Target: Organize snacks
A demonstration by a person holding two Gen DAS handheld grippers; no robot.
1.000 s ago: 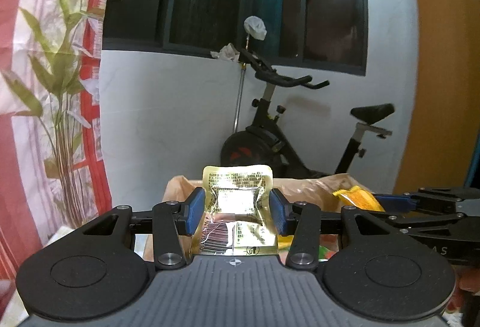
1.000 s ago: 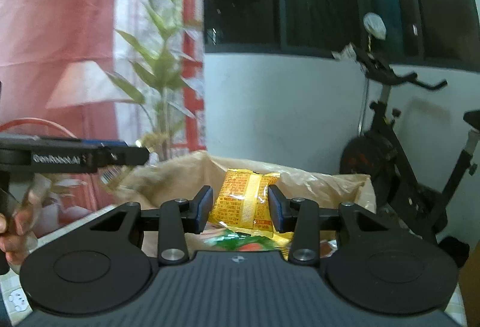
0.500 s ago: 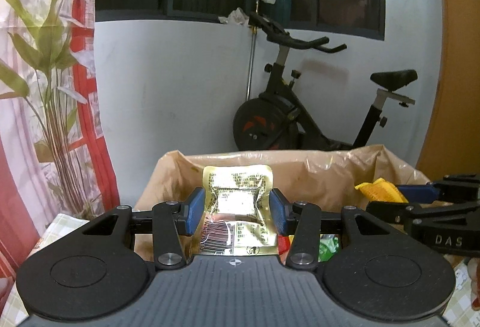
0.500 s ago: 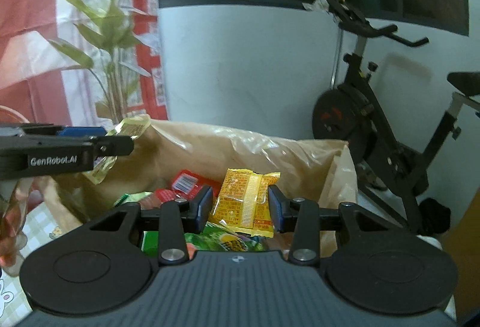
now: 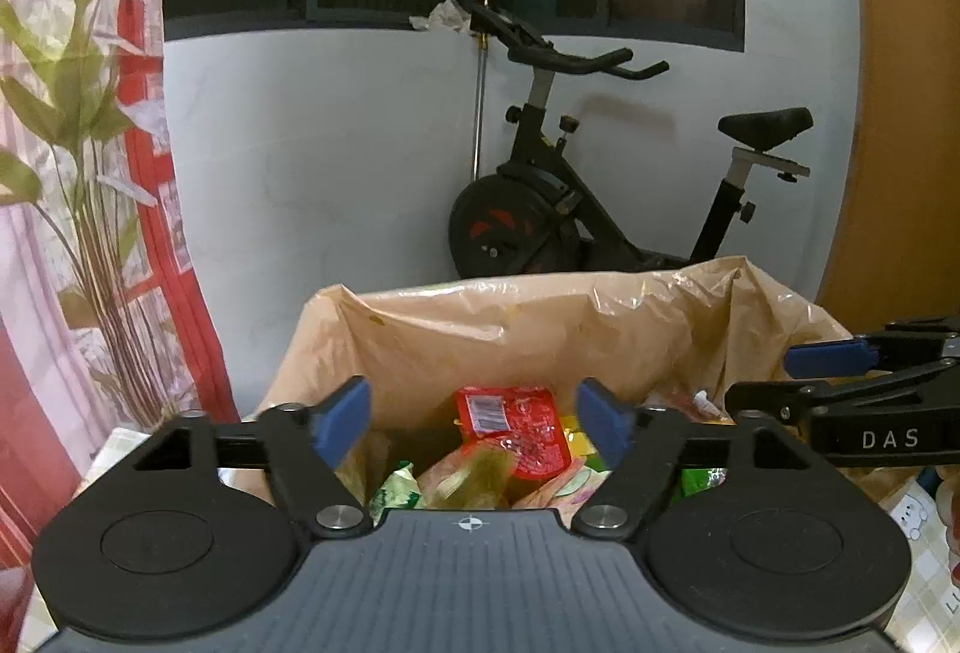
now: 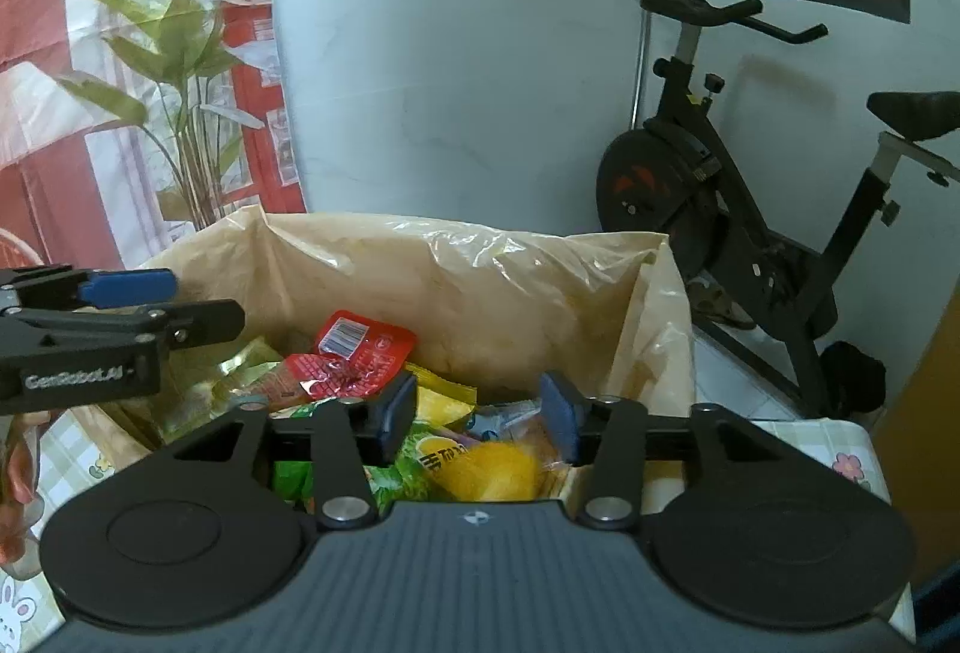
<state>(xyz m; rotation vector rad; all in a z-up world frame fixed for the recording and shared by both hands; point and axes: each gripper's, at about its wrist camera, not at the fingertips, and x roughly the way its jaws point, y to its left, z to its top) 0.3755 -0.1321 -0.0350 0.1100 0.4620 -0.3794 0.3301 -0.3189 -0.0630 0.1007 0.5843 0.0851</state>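
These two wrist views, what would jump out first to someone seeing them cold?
Probably the tan plastic-lined box in the middle, with bright snack packets heaped inside, a red packet on top. Both claws hang open over it: the left claw wide with nothing between its pads, the right claw above a yellow packet. Behind stands a black exercise bike against the pale wall.
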